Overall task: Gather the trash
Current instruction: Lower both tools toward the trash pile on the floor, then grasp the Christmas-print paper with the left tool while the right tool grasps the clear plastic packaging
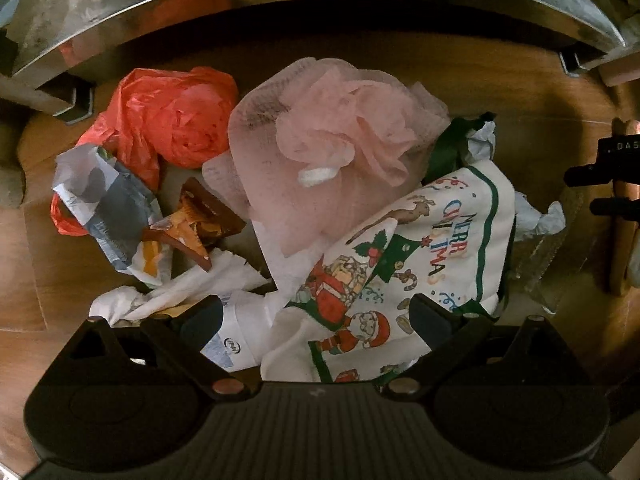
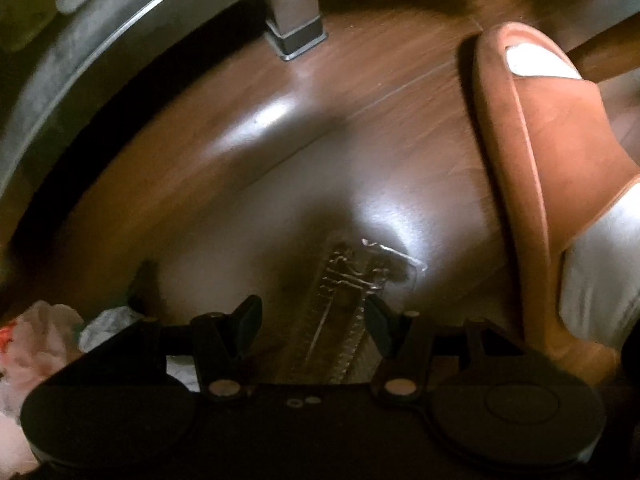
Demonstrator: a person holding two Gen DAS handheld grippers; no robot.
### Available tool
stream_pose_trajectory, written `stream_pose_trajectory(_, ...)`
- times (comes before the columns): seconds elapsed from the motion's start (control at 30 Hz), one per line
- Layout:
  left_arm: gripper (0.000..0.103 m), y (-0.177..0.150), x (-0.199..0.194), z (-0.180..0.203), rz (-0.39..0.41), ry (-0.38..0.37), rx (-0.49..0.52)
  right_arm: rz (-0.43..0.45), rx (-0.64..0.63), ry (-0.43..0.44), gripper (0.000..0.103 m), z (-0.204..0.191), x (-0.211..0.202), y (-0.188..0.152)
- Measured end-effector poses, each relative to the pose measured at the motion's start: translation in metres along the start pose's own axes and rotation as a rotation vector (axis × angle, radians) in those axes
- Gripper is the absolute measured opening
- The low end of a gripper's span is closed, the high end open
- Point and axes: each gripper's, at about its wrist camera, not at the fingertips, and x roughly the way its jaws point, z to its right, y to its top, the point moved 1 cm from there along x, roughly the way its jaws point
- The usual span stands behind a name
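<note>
A heap of trash lies on the wooden floor in the left wrist view: a red plastic bag (image 1: 172,116), a pink mesh sponge (image 1: 340,132), a grey-blue wrapper (image 1: 108,208), an orange-brown snack wrapper (image 1: 192,224), white paper (image 1: 188,284) and a Christmas-print cloth (image 1: 408,276). My left gripper (image 1: 316,320) is open, its fingers either side of the cloth's near edge. My right gripper (image 2: 312,316) is open over a clear plastic wrapper (image 2: 348,304) lying flat on the floor; whether the fingers touch it I cannot tell.
A metal-framed piece of furniture (image 1: 280,4) spans the back, its leg (image 2: 296,32) on the floor. A foot in an orange slipper (image 2: 540,184) stands close on the right. The trash heap's edge (image 2: 44,340) shows at lower left in the right wrist view.
</note>
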Motion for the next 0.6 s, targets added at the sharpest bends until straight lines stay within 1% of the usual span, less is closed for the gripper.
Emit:
stream_pose_trajectory(0.03, 0.1, 0.0, 0.002, 0.0, 0.001, -0.002, 0.0, 0.015, -0.002, 0.006, 0.057, -0.001, -0.002, 0.0)
stream_pose_trajectory(0.1, 0.096, 0.002, 0.006, 0.001, 0.0, -0.007, 0.0, 0.008, -0.012, 0.013, 0.056, -0.009, 0.001, 0.001)
stream_pose_trajectory(0.17, 0.09, 0.003, 0.01, 0.003, -0.01, -0.021, 0.0, 0.013, -0.022, 0.006, 0.056, -0.012, 0.001, 0.002)
stream_pose_trajectory(0.2, 0.088, 0.003, 0.011, 0.004, -0.012, -0.031, 0.002, 0.014, -0.023, 0.007, 0.054, -0.013, 0.002, 0.002)
stream_pose_trajectory(0.3, 0.08, 0.004, 0.015, 0.008, -0.009, -0.044, 0.013, 0.009, -0.048, -0.002, 0.053, -0.016, 0.008, 0.001)
stream_pose_trajectory(0.37, 0.071, 0.006, 0.019, 0.007, -0.015, -0.058, 0.009, 0.017, -0.074, -0.016, 0.052, -0.022, 0.011, 0.0)
stream_pose_trajectory(0.4, 0.07, 0.007, 0.021, 0.006, -0.021, -0.065, 0.001, 0.016, -0.085, -0.017, 0.05, -0.024, 0.012, 0.0)
stream_pose_trajectory(0.47, 0.065, 0.008, 0.025, 0.003, -0.03, -0.082, -0.027, 0.023, -0.104, -0.025, 0.02, -0.027, 0.013, -0.002)
stream_pose_trajectory(0.5, 0.063, 0.009, 0.027, 0.001, -0.034, -0.093, -0.043, 0.017, -0.105, -0.036, 0.003, -0.03, 0.009, -0.007)
stream_pose_trajectory(0.57, 0.053, 0.01, 0.03, -0.003, -0.048, -0.11, -0.07, 0.01, -0.103, -0.035, 0.001, -0.03, 0.012, -0.008)
stream_pose_trajectory(0.6, 0.044, 0.009, 0.031, -0.005, -0.054, -0.114, -0.078, 0.014, -0.119, -0.047, 0.001, -0.032, 0.013, -0.009)
